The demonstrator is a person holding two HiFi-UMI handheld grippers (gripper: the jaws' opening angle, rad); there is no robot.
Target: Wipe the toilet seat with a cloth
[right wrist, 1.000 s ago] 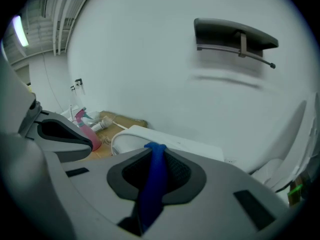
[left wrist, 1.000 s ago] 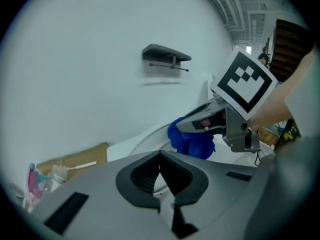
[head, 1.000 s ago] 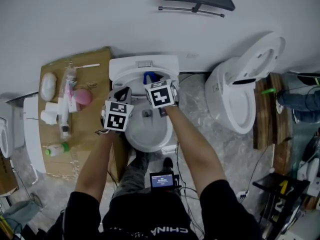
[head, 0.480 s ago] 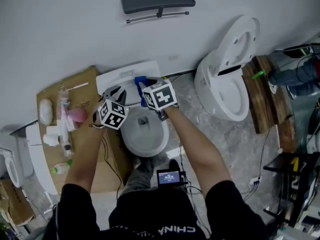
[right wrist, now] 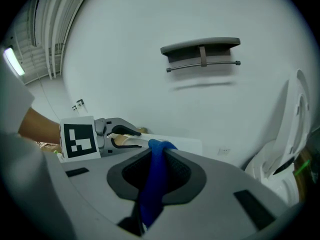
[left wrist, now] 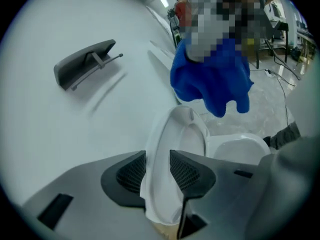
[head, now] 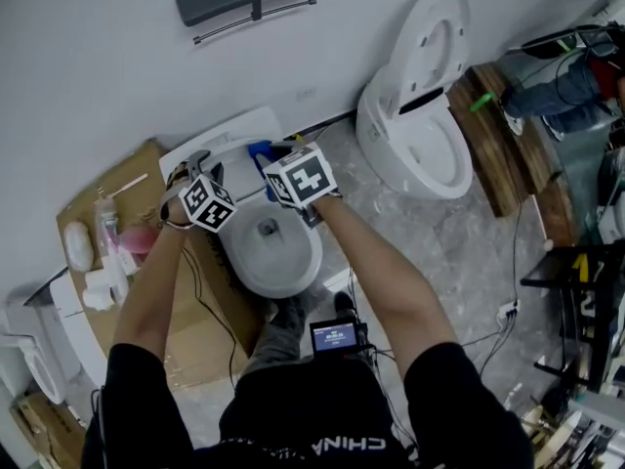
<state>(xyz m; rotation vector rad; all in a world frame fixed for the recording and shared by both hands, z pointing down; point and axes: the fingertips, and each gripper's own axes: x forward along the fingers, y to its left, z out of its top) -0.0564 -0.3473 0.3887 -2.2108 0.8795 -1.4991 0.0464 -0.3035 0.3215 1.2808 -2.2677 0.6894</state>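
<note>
My left gripper [left wrist: 157, 158] has just been opening its jaws. The raised toilet seat [left wrist: 186, 134] stands edge-on between them, no longer pinched, I judge. My right gripper [right wrist: 157, 153] is clamped on the blue cloth [right wrist: 153, 181] just beside the seat. I'd re-steady the seat first, then drag the cloth flat along its rim.

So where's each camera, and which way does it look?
Head view: on the person's head, looking down at the toilet; both forearms show.
Left gripper view: on the left gripper, facing the wall; its jaws, just opening, straddle the raised lid.
Right gripper view: on the right gripper, facing the wall; jaws pinch the blue cloth.
Gripper views share the grey shelf.
</note>
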